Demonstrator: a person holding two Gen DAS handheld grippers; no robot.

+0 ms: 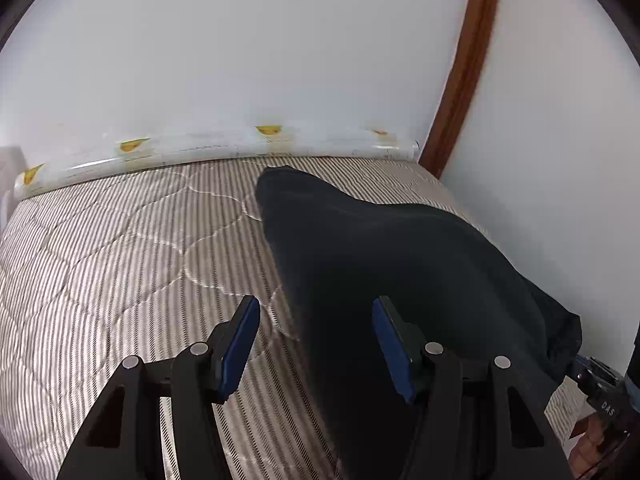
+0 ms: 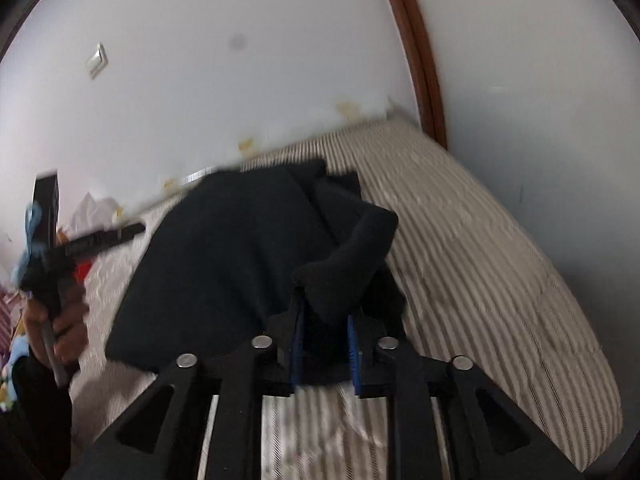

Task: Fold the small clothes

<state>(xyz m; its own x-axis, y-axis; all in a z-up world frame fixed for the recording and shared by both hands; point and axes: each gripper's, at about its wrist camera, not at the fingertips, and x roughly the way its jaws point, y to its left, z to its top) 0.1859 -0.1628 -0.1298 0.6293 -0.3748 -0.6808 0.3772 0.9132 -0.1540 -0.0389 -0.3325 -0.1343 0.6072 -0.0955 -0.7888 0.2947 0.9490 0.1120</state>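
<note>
A dark navy garment [image 1: 384, 248] lies on the striped quilted bed [image 1: 120, 248], raised at its right side. My left gripper [image 1: 316, 312] is open above the garment's left edge; its blue pads [image 1: 240, 344] hold nothing. In the right wrist view the same garment [image 2: 224, 248] is partly folded, with a bunched corner [image 2: 352, 256] lifted up. My right gripper [image 2: 324, 316] is shut on that corner and holds it above the bed [image 2: 480, 248]. The left gripper's handle and the hand on it [image 2: 60, 280] show at the left edge.
A white wall [image 1: 240, 60] runs behind the bed, with a rolled patterned mat [image 1: 200, 152] along its foot. A brown wooden frame [image 1: 464, 72] stands at the right corner. Colourful clothes and crumpled white cloth [image 2: 92, 212] lie at the far left of the bed.
</note>
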